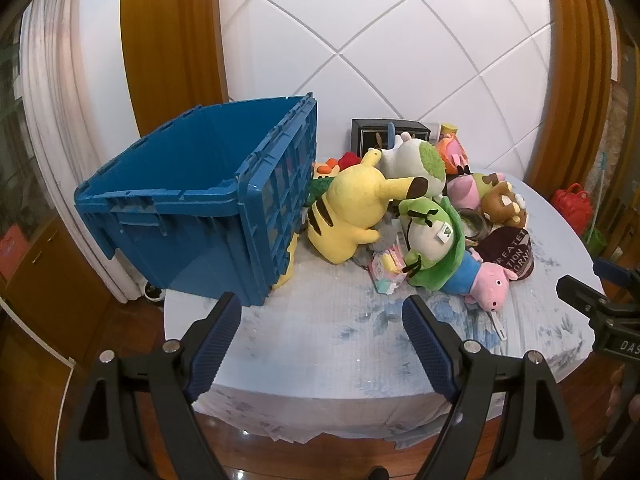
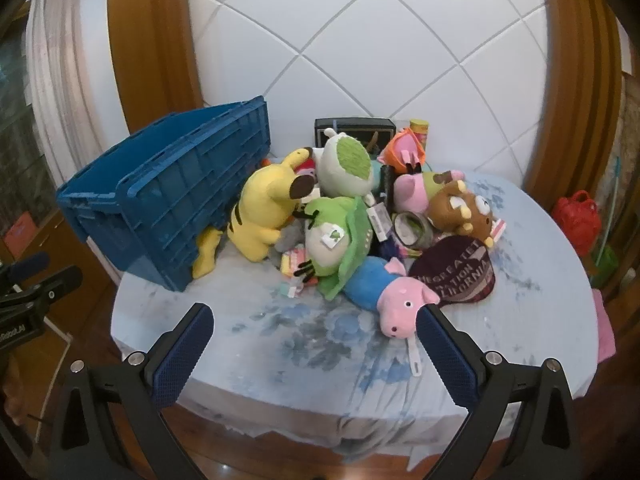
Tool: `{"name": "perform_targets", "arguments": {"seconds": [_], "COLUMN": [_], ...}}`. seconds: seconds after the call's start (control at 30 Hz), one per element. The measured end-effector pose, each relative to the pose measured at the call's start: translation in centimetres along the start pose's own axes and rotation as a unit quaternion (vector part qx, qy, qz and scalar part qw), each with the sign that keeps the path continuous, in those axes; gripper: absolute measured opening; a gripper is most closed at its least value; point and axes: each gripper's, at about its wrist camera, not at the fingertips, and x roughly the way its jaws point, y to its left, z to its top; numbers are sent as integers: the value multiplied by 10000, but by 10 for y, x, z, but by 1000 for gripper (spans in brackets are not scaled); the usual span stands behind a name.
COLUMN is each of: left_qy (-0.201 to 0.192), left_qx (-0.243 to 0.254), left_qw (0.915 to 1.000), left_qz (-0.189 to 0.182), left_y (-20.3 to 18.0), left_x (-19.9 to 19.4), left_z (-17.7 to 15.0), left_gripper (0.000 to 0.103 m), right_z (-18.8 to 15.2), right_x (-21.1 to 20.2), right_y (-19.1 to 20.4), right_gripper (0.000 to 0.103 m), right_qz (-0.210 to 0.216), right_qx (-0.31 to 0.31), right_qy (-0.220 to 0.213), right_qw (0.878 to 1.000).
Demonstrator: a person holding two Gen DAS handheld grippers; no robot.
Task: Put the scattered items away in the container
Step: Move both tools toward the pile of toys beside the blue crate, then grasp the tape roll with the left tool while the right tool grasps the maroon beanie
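My left gripper (image 1: 322, 312) points down at the near edge of the round table with the pale blue floral cloth (image 1: 320, 344), jaws wide apart, nothing between the blue pads. My right gripper (image 2: 316, 328) is angled the same way, jaws equally wide and empty; its right pad sits just beside the snout of the pink pig plush in blue (image 2: 384, 292). The large blue ribbed plastic crate (image 1: 200, 200) stands tilted at 10 o'clock, propped on a yellow plush. The yellow striped plush (image 1: 348, 208) leans against its side; the heap of soft toys spreads toward 1 o'clock. Only the left view looks into the crate's open, bare interior; the right view shows only its ribbed outside.
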Motion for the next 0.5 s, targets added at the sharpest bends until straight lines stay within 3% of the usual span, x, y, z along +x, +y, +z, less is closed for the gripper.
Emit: {"name": "perform_targets", "arguments": {"seconds": [0.5], "left_qy": [133], "left_qx": [-36], "left_qw": [9999], "left_qz": [5], "left_y": [-28], "left_x": [39], "left_z": [4], "left_gripper": [83], "right_z": [-6], "right_x": [9], "right_y": [-54], "right_gripper": [103], "right_qz": [-143], "right_qx": [299], "right_qy": [-65], "right_qw": [9994]}}
